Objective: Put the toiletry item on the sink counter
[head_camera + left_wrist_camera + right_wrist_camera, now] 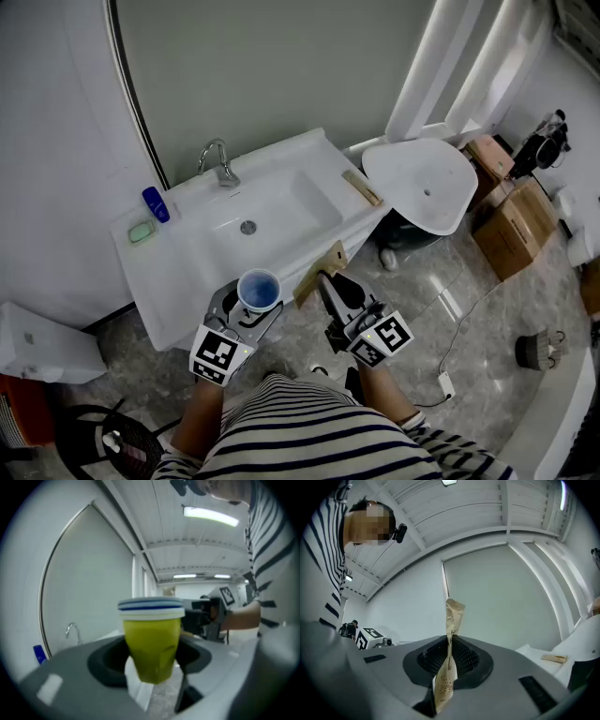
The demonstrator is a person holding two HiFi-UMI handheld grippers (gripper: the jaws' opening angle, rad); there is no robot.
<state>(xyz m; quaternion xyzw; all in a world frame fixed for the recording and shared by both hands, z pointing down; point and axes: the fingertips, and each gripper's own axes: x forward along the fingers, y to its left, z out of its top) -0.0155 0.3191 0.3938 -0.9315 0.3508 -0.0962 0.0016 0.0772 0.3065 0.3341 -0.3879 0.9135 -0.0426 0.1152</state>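
My left gripper point(246, 306) is shut on a yellow-green cup point(259, 289) with a white and blue rim, held upright in front of the white sink counter point(309, 148). In the left gripper view the cup point(152, 639) stands between the jaws of the left gripper point(153, 663). My right gripper point(324, 283) is shut on a thin tan paper packet point(319, 270), just off the counter's front edge. That packet point(454, 615) sticks up edge-on from the closed right gripper point(449, 654).
On the counter are a faucet point(220, 164), a blue bottle point(156, 204), a green soap point(142, 232) and another tan packet point(362, 187). A toilet point(422, 183) with its lid raised stands to the right, cardboard boxes point(511, 220) beyond it. A white bin point(42, 342) is at the left.
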